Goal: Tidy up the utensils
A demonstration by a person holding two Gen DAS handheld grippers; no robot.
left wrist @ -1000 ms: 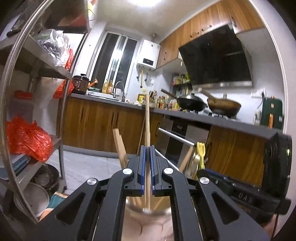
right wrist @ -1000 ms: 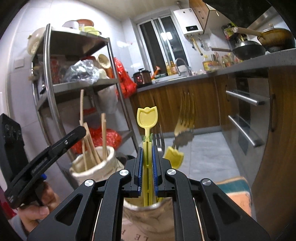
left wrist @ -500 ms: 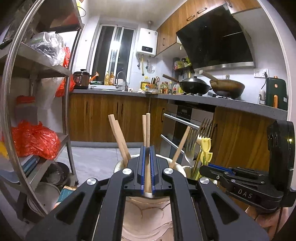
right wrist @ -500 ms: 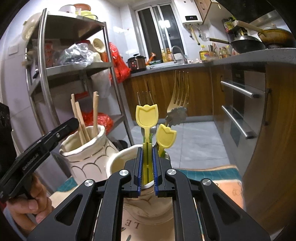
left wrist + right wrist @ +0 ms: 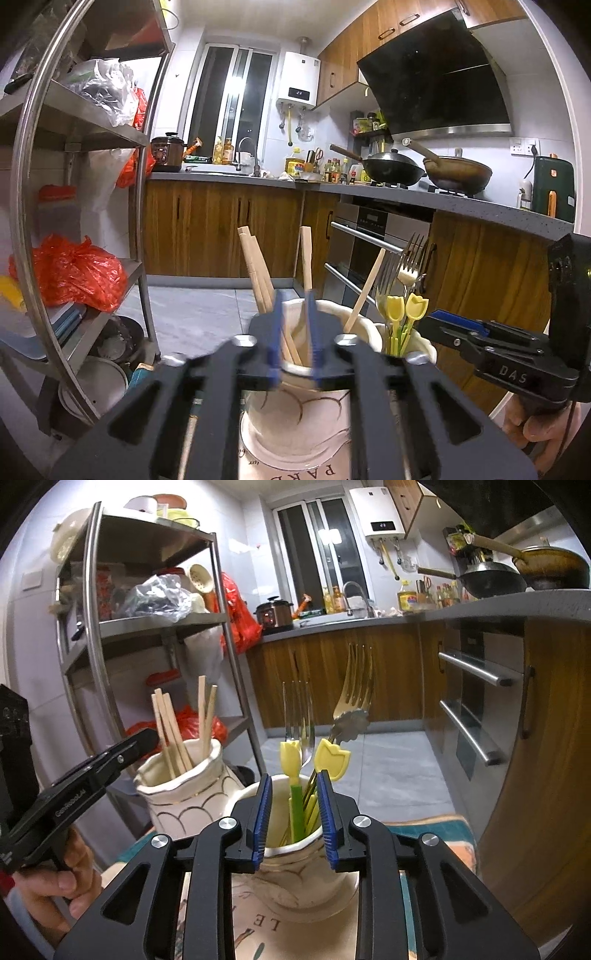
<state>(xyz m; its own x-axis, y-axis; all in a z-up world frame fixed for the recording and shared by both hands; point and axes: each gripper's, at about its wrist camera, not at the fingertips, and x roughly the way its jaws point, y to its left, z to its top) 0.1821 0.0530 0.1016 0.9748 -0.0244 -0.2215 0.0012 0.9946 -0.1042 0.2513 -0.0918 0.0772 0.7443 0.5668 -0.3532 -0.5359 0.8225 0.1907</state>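
Note:
Two cream ceramic jars stand side by side. In the left wrist view my left gripper (image 5: 294,334) is open, its blue pads on either side of the chopstick jar's mouth (image 5: 295,402); several wooden chopsticks (image 5: 255,269) stand in it. In the right wrist view my right gripper (image 5: 293,812) is open around the mouth of the second jar (image 5: 299,878), which holds yellow tulip-topped picks (image 5: 290,757) and metal forks (image 5: 354,698). The chopstick jar (image 5: 184,797) stands to its left, with the left gripper (image 5: 92,775) beside it.
A steel shelf rack (image 5: 74,122) with red bags (image 5: 74,273) stands on the left. Wooden cabinets and an oven (image 5: 369,243) lie behind, with woks (image 5: 395,170) on the counter. The jars stand on a printed mat (image 5: 258,938).
Both grippers have opened. The left let go of a chopstick, which now stands in its jar. The right let go of a yellow tulip pick, now standing in the fork jar.

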